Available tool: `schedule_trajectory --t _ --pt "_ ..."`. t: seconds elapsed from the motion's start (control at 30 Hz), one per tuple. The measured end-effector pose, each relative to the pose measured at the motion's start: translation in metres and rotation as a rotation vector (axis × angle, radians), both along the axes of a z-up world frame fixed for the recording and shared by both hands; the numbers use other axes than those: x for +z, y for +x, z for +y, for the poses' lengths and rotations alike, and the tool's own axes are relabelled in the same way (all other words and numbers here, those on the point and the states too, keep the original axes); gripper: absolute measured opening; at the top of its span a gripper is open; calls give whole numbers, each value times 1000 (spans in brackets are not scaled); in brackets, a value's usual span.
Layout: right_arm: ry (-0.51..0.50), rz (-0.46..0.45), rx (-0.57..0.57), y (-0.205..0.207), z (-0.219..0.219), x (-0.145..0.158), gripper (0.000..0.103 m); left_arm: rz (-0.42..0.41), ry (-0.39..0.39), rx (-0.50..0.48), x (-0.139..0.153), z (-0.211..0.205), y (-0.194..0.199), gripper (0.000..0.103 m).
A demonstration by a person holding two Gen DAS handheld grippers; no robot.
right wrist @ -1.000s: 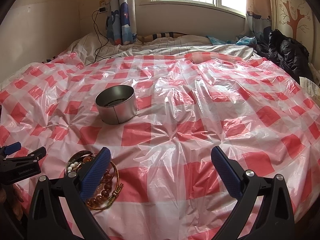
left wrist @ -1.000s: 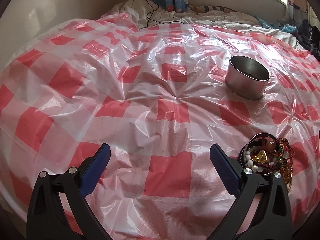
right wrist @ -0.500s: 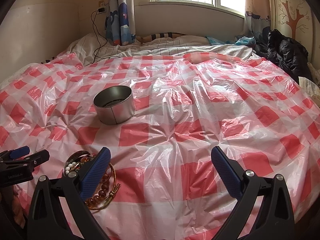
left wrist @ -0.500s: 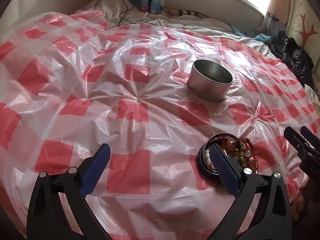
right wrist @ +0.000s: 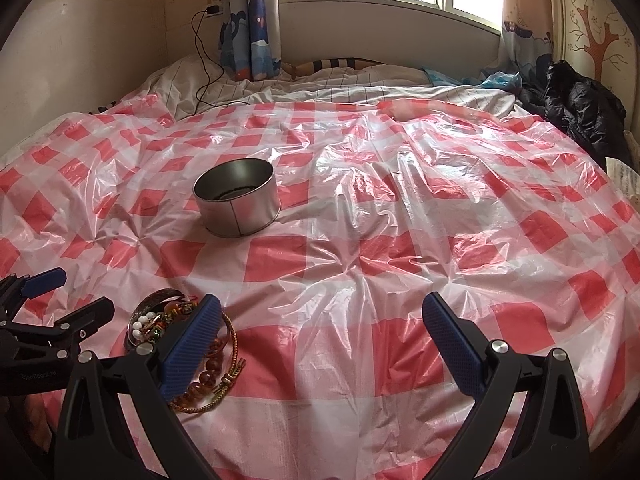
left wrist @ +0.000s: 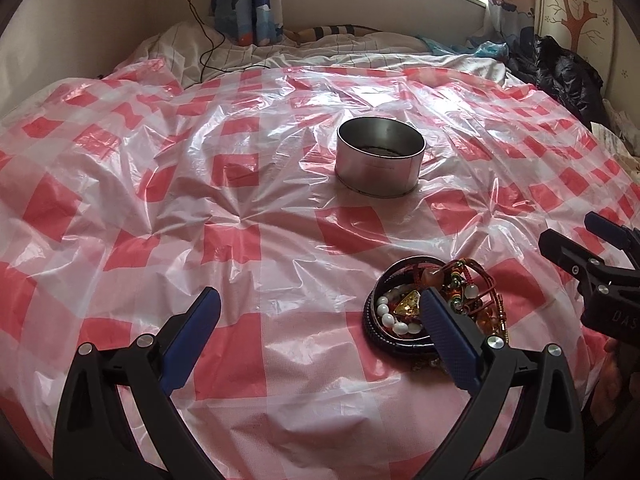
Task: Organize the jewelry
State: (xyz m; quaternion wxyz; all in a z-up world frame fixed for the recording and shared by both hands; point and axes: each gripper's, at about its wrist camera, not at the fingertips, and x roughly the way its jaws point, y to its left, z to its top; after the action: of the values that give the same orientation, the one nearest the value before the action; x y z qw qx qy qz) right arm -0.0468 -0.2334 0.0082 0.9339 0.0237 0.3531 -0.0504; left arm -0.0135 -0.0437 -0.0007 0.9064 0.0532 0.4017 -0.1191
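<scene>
The jewelry pile (left wrist: 436, 312) lies nearer than the tin (left wrist: 379, 159) — beside the left gripper (left wrist: 320, 320)'s right finger; both grippers gape, empty.

left gripper (left wrist: 320, 316) swung rightward, jewelry pile (left wrist: 432, 308) now nearer centre

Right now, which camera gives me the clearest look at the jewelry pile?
The left wrist view: the jewelry pile lies close and mostly open, white beads and a yellow pendant visible. In the right wrist view it sits lower left, partly behind the right hand-held gripper finger.
</scene>
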Motion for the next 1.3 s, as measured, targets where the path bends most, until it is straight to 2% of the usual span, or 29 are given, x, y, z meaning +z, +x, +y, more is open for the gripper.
schedule_trajectory --t 0.27,0.77,0.87,1.0,1.17,1.3 --pt "20 -9 1 -1 -1 1 97 -21 64 -45 -2 -12 -6 95" --pt "24 -8 18 -2 1 0 97 -47 99 -36 -1 -13 -7 95" --pt "24 -13 64 -9 8 1 97 -58 107 -8 0 -8 -6 95" --pt "1 -29 193 -24 27 -1 97 -42 93 47 0 8 -3 95" --pt "-118 -7 318 -31 59 -13 97 -23 44 96 3 24 1 95" --pt "-69 17 344 -28 60 -17 97 -22 24 105 4 27 1 95"
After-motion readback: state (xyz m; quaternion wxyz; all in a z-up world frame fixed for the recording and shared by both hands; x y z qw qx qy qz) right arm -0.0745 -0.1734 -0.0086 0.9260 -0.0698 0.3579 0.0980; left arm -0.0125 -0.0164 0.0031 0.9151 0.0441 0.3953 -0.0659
